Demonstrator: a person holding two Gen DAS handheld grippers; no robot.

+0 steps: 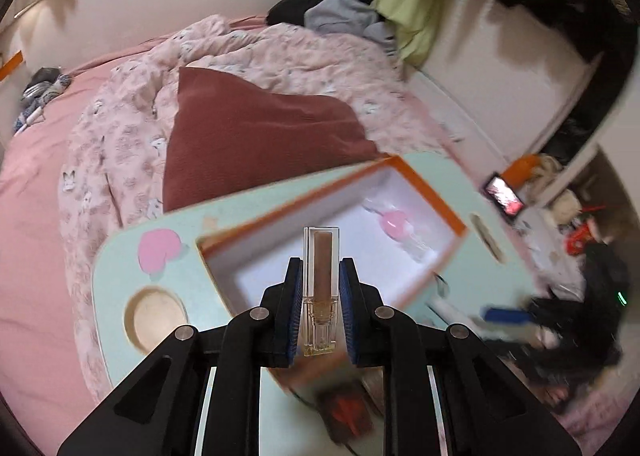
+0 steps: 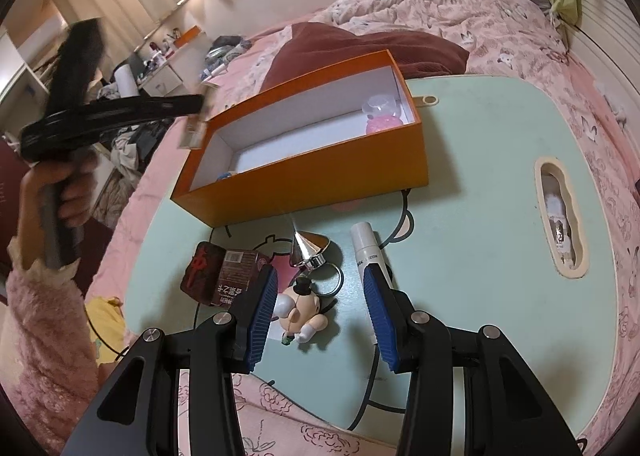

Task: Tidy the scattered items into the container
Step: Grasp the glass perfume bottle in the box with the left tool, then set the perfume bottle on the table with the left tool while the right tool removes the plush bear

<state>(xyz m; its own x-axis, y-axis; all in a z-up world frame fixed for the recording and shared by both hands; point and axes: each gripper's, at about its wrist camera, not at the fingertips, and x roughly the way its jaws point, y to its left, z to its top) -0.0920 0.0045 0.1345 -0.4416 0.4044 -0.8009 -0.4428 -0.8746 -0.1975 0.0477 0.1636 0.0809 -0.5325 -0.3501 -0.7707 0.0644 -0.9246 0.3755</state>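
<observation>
My left gripper (image 1: 320, 264) is shut on a clear lip gloss tube (image 1: 321, 276) and holds it above the near end of the orange box (image 1: 432, 191). The box (image 2: 320, 171) stands open on the pale green lap table (image 2: 480, 195), with a pink round item (image 2: 384, 123) in its far corner. In the right wrist view the left gripper (image 2: 192, 111) hovers at the box's left end. My right gripper (image 2: 320, 276) is open and empty above a cartoon figure keychain (image 2: 298, 310), a silver cone (image 2: 308, 248) and a white tube (image 2: 366, 246).
A dark red packet (image 2: 224, 272) lies left of the keychain. A black cable (image 2: 372, 384) runs off the table's front edge. The table stands on a bed with a pink quilt (image 2: 480, 19) and a maroon pillow (image 1: 256, 135). A lit phone (image 1: 504, 195) lies beyond the table.
</observation>
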